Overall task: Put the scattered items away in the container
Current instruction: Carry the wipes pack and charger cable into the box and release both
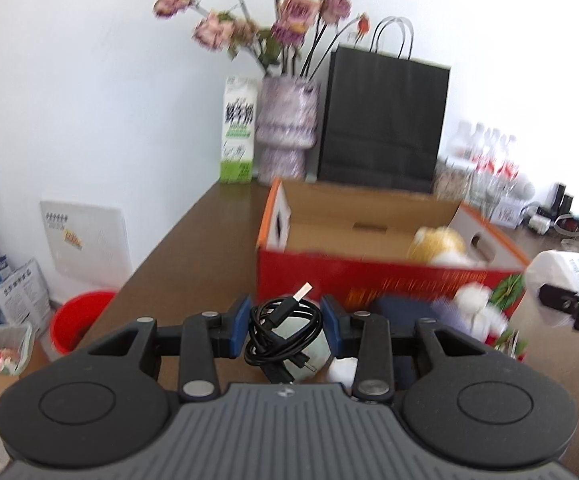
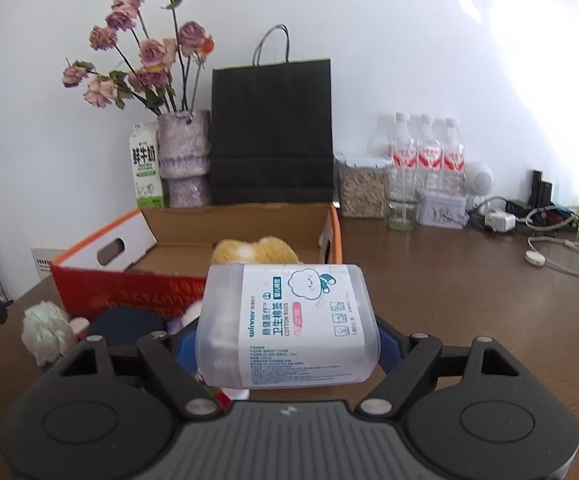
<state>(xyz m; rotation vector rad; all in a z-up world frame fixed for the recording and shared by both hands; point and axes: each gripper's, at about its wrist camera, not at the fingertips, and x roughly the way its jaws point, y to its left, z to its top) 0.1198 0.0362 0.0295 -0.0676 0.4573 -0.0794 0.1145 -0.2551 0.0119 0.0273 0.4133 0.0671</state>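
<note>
In the left wrist view my left gripper (image 1: 285,330) is shut on a coiled black USB cable (image 1: 267,322), held between the blue pads above the brown table. Just beyond it stands the red cardboard box (image 1: 369,276) with an orange rim, open on top, a yellow plush toy (image 1: 437,242) inside. In the right wrist view my right gripper (image 2: 287,344) is shut on a translucent cotton bud box (image 2: 297,320) with a white label, in front of the red box (image 2: 129,292). The plush toy (image 2: 257,252) shows behind it. The cotton bud box (image 1: 569,272) also appears at the left view's right edge.
A dark blue item (image 2: 125,326), a white-green puff (image 2: 43,332) and white pom-poms (image 1: 475,300) lie before the box. Behind it stand a black paper bag (image 2: 271,132), a vase of dried roses (image 2: 181,156) and a milk carton (image 2: 145,164). Water bottles (image 2: 427,156) and cables (image 2: 561,256) sit right; a red bucket (image 1: 77,320) is on the floor left.
</note>
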